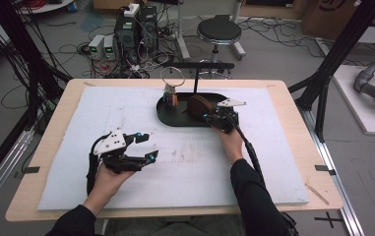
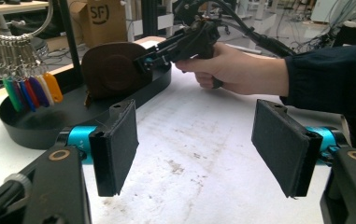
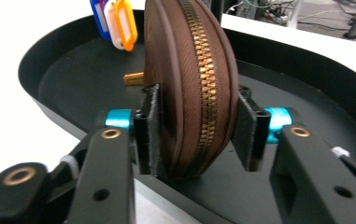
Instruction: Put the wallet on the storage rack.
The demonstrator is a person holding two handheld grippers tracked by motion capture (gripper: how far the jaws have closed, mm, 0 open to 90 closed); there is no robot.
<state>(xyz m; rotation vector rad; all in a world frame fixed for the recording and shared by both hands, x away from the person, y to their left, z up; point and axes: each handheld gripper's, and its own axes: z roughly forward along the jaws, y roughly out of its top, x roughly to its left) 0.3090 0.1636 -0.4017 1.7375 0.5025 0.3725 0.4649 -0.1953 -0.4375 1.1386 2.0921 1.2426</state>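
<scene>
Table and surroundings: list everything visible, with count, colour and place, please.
Pouch: one, brown, brass zip, upright in tray.
Tray: one, black, far centre of mat.
Key tags: a bunch, mixed colours, hanging on a ring over tray's left end.
Mat: one, white, on the table.
Table: one, light wood.
Stool: one, black, beyond table.
Left gripper: black, open, above mat.
Right gripper: black, jaws either side of pouch.

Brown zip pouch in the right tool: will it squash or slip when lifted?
The brown zip pouch looks soft, so it will probably squash a little between the pads. Its woven fabric against the padded faces should resist slipping. Standing on edge in the black tray, it would likely topple if released.
</scene>
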